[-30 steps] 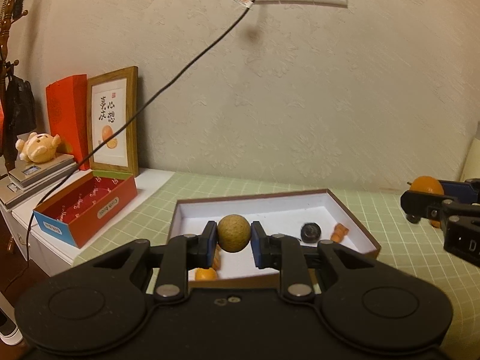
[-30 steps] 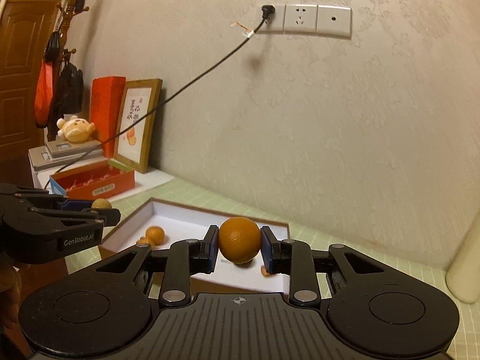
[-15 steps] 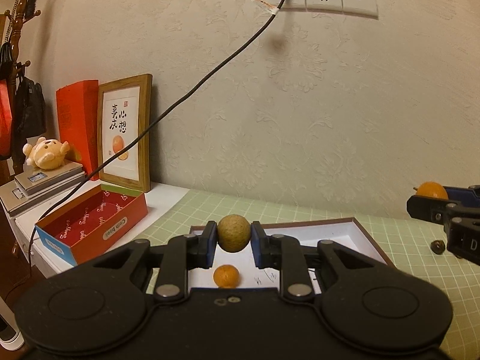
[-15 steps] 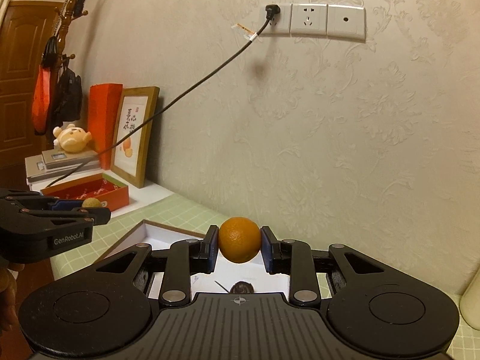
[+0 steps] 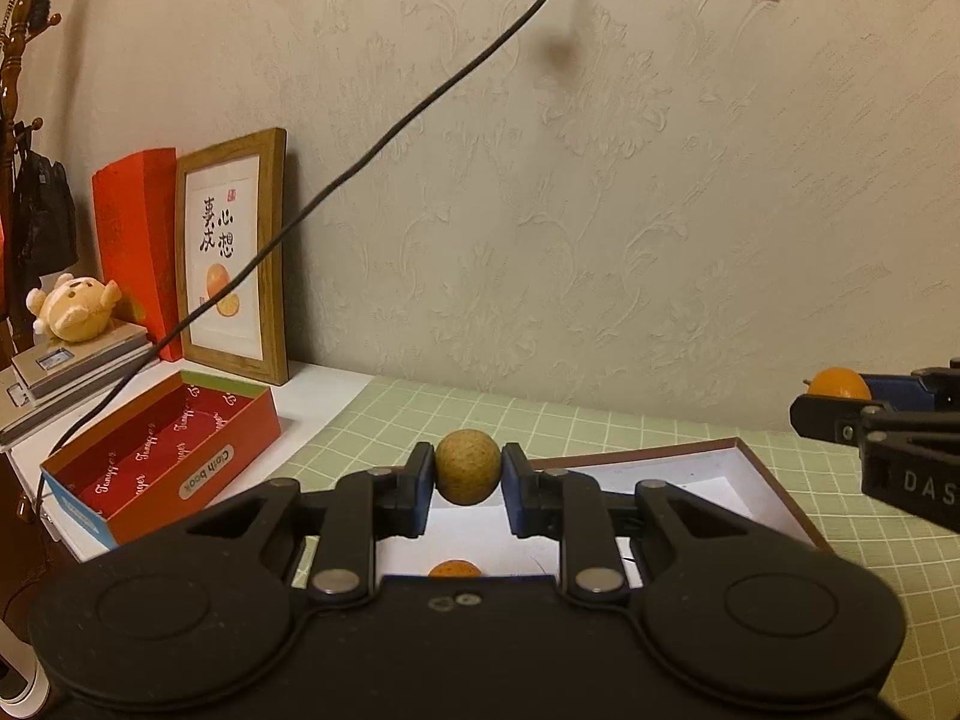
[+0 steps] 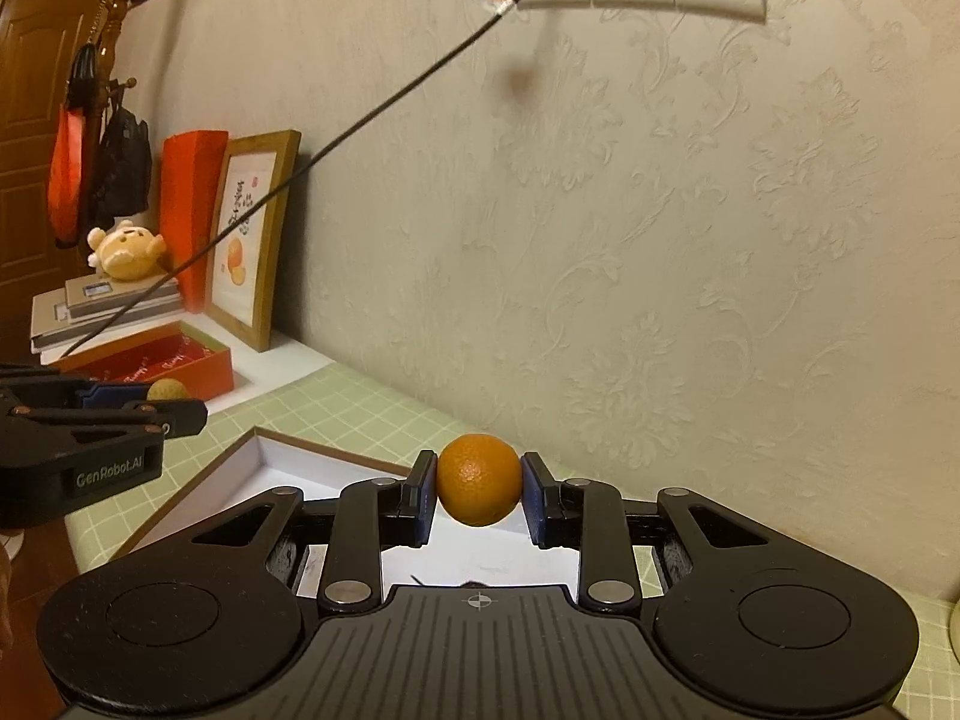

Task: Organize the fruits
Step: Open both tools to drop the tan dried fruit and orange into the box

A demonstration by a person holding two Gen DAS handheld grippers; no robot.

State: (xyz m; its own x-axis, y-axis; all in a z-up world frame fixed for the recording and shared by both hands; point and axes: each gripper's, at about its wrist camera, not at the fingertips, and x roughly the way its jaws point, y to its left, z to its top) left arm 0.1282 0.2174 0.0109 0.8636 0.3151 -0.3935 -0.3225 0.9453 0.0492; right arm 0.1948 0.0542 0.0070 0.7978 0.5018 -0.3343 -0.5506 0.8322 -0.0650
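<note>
My left gripper [image 5: 467, 475] is shut on a round tan fruit [image 5: 467, 474], held above the near part of a white-lined brown box [image 5: 744, 474]. A small orange fruit [image 5: 454, 569] lies in the box just under the gripper. My right gripper [image 6: 478, 480] is shut on an orange [image 6: 478, 479], above the same box [image 6: 264, 456]. Each gripper shows in the other's view: the right one with its orange [image 5: 839, 383] at the right edge, the left one with its tan fruit [image 6: 166, 389] at the left edge.
An open red box [image 5: 180, 456] sits left of the green grid mat [image 5: 540, 420]. Behind it stand a framed picture [image 5: 234, 252], a red bag [image 5: 135, 240] and a plush toy [image 5: 75, 306] on a scale. A black cable [image 5: 390, 120] slants from the wall socket.
Both grippers have risen and tilted up with their fruits. The white box has sunk lower in both views, and its other small fruits have dropped out of sight.
</note>
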